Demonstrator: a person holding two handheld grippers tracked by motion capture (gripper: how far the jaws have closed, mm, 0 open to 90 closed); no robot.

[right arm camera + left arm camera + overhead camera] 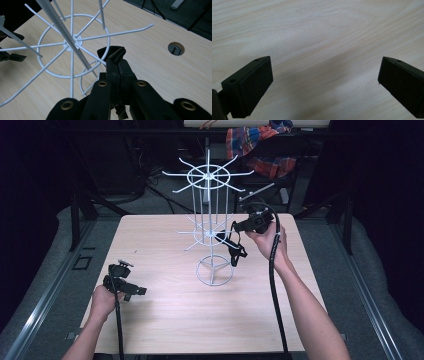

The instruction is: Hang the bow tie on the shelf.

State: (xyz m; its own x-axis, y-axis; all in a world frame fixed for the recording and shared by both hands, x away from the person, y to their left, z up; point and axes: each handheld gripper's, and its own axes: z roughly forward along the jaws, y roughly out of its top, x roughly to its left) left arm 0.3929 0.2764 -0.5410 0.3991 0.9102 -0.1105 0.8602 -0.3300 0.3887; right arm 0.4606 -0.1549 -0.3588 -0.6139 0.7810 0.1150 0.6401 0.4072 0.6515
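Observation:
A white wire display rack with two tiers of hooks stands on the wooden table, its ring base near the middle. My right gripper is at the rack's lower tier, shut on a black strap-like item that dangles below it. In the right gripper view the jaws pinch the black strap right against a lower hook of the rack. My left gripper rests low over the table's left side, open. Its jaws stand wide apart over bare wood.
A round cable hole sits in the tabletop beyond the rack. A plaid cloth hangs on furniture behind the table. Dark floor and metal rails surround the table. The right gripper's cable trails along the person's forearm.

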